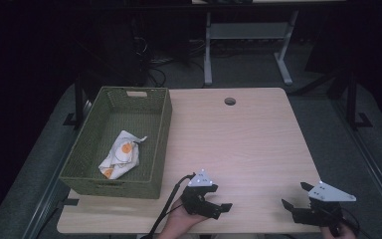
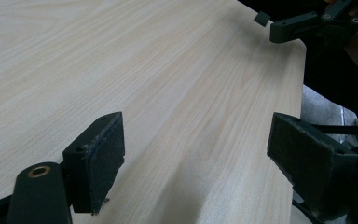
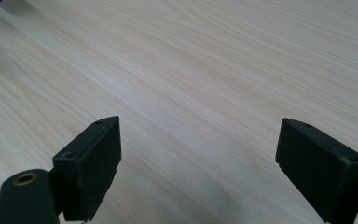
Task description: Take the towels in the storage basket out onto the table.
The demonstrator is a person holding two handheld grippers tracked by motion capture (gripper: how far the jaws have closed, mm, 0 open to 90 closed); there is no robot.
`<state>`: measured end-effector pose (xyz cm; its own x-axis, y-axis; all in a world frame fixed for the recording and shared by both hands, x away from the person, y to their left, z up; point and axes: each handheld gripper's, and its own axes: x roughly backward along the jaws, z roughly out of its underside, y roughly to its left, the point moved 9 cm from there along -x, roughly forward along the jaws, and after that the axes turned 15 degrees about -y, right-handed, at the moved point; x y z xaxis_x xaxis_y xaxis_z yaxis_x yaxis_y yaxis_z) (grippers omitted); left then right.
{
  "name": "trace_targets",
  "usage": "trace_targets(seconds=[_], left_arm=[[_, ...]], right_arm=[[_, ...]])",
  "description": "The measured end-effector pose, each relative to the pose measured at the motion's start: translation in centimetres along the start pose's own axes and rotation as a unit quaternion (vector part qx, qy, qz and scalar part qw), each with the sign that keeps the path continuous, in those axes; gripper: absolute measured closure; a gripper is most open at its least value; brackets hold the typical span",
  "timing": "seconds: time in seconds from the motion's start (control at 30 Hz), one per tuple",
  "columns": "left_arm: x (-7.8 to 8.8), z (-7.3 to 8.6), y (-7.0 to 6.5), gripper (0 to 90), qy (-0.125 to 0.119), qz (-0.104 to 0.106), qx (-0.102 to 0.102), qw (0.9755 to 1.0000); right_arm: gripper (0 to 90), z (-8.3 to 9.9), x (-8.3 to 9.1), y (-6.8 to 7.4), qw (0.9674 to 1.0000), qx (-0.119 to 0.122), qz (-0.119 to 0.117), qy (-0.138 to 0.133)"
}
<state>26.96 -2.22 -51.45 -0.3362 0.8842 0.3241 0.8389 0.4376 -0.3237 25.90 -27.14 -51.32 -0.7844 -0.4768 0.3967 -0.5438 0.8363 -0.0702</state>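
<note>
One green woven basket (image 1: 161,130) stands on the left part of the light wood table (image 1: 238,144), one handle slot visible in its far wall. Inside it lies one item — a crumpled white cloth with orange print (image 1: 121,154), resting on the basket floor toward the near end.

Two tongs are present, both at the near edge of the table and well apart from the basket. The left tongs (image 1: 220,208) are held in a hand (image 1: 179,221), jaws spread apart with nothing between them. The right tongs (image 1: 296,195) — grey plate on top — likewise stand apart and empty over bare table. One round cable hole (image 1: 230,101) sits near the far edge.
</note>
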Motion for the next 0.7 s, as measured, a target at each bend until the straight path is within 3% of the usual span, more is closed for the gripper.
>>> trace_targets(seconds=[0.23, 0.57, 0.7], left_arm=[[0.4, -0.7, 0.3, 19.0, -0.009, 0.0, -0.002, 1.0], [1.1, -1.7, 0.7, 19.0, -0.028, 0.012, 0.019, 0.9994], [1.3, -1.9, 0.9, 19.0, -0.03, 0.011, 0.008, 0.9995]], right_arm=[[13.9, -0.1, -0.1, 0.3, 1.0, 0.006, -0.006, 0.001], [13.8, -0.2, -0.4, 0.7, 0.9999, 0.008, -0.01, 0.002], [13.9, -0.2, -0.4, 0.8, 0.9999, 0.012, -0.012, 0.003]])
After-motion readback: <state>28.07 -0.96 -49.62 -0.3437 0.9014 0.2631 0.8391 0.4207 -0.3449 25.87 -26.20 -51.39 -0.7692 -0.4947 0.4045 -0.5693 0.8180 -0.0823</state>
